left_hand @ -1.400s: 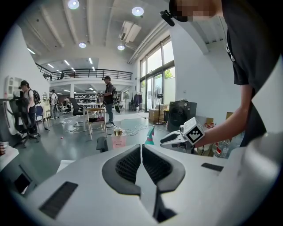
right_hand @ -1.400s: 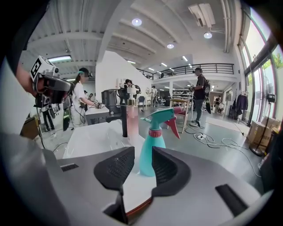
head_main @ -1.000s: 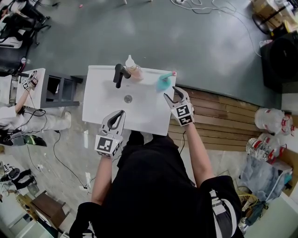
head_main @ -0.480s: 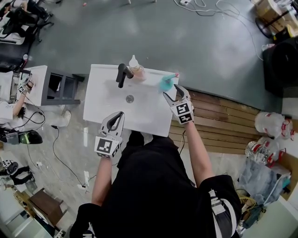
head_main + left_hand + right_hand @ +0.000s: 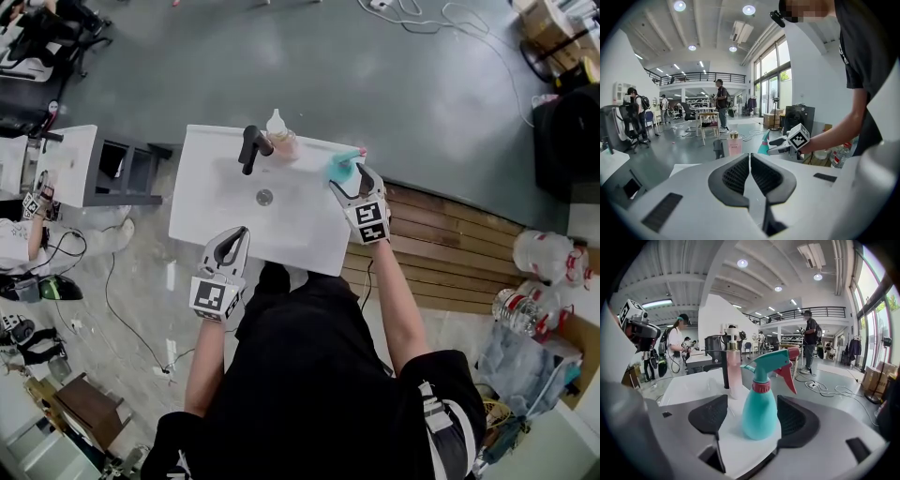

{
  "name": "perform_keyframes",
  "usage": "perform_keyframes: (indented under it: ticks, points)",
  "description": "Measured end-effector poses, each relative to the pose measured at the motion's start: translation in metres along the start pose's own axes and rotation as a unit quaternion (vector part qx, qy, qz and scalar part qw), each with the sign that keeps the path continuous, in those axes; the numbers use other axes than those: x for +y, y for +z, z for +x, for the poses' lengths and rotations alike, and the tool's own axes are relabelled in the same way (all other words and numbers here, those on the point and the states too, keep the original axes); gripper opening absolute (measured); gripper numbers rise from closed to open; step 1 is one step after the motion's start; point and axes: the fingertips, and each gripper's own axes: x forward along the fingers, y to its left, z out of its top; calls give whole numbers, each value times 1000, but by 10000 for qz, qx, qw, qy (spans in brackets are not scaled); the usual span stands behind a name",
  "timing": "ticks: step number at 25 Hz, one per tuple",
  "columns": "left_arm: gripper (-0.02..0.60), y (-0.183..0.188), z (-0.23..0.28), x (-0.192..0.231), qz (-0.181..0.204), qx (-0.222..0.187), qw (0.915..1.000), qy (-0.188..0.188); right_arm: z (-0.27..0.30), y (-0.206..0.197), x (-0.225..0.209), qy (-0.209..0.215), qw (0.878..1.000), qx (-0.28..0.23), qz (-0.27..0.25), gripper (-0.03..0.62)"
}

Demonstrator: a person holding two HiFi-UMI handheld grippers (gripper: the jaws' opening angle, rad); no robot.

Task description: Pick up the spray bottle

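A teal spray bottle [image 5: 337, 165] with a pink trigger stands upright at the far right corner of the white sink top [image 5: 211, 178]. My right gripper [image 5: 347, 178] reaches around it. In the right gripper view the bottle [image 5: 760, 406] stands between the jaws of the right gripper [image 5: 752, 420], which are opening, with a gap on each side and no pad touching it. My left gripper [image 5: 236, 239] is shut and empty over the sink top's near edge. In the left gripper view its pads meet on the left gripper [image 5: 750, 161], and the bottle [image 5: 764, 143] shows beside the right gripper [image 5: 780, 146].
A black faucet [image 5: 251, 148] and a pink pump bottle [image 5: 278, 137] stand at the back of the sink top, left of the spray bottle. A drain [image 5: 265, 197] sits mid-basin. Wooden boards [image 5: 450, 234] lie right; a white table [image 5: 66, 164] stands left.
My right gripper has moved forward toward the spray bottle and its jaws have widened, so they now straddle the bottle. The left gripper has stayed put.
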Motion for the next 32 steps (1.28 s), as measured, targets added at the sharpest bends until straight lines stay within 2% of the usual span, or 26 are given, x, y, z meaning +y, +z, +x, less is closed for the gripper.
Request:
perform_keyframes:
  ticks: [6, 9, 11, 14, 20, 25, 32]
  points:
    - [31, -1, -2, 5, -17, 17, 10000, 31, 3, 5, -4, -154, 9999, -52, 4, 360]
    - [31, -2, -1, 7, -25, 17, 10000, 11, 3, 6, -13, -411, 9989, -75, 222, 435]
    - [31, -2, -1, 7, -21, 15, 10000, -6, 1, 7, -20, -576, 9978, -101, 323, 457]
    - [31, -2, 1, 7, -15, 15, 10000, -23, -1, 9, -27, -756, 9968, -147, 199, 474]
    - [31, -2, 4, 8, -8, 33, 10000, -48, 4, 17, -32, -769, 9969, -175, -73, 483]
    - [31, -2, 3, 12, -31, 32, 10000, -15, 13, 28, -29, -696, 9972, -266, -56, 483]
    - [31, -4, -1, 16, -49, 54, 10000, 58, 19, 32, -31, -806, 9961, -214, -304, 479]
